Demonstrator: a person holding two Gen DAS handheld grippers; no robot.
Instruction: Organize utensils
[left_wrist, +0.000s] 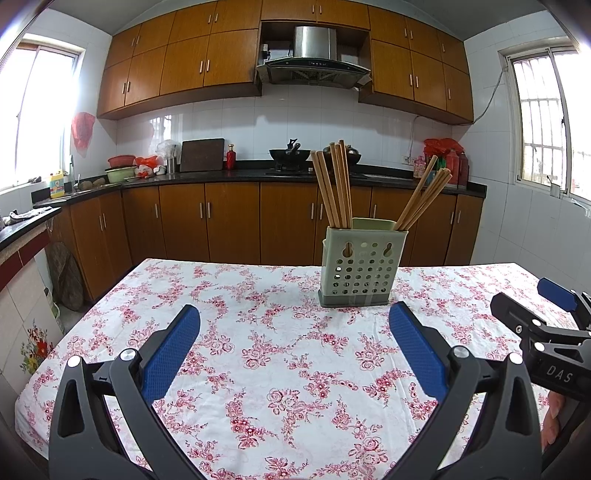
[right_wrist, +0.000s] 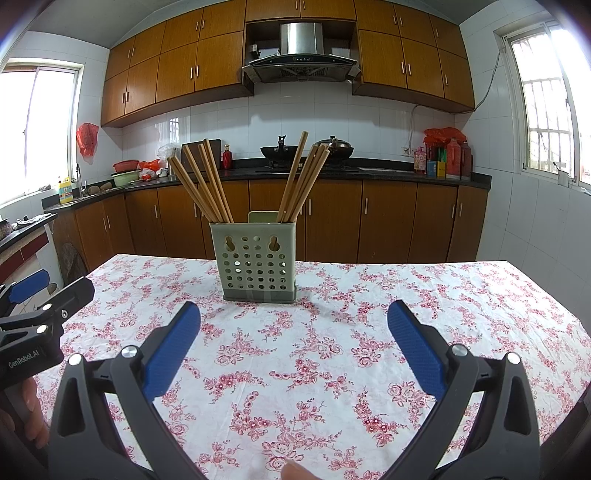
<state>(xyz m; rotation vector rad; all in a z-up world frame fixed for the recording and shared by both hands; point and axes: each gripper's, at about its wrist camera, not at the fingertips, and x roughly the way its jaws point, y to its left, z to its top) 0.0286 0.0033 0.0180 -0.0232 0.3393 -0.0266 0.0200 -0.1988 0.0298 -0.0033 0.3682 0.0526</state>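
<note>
The left gripper (left_wrist: 294, 349) is spread wide with nothing in it, the holder (left_wrist: 360, 267) ahead and a bit to its right on the table (left_wrist: 184, 295). The right gripper (right_wrist: 294, 347) is spread wide too, the holder ahead and slightly left. The chopsticks (right_wrist: 207, 184) lean in two splayed bunches – a careless reach could knock them, and the light holder might tip.
</note>
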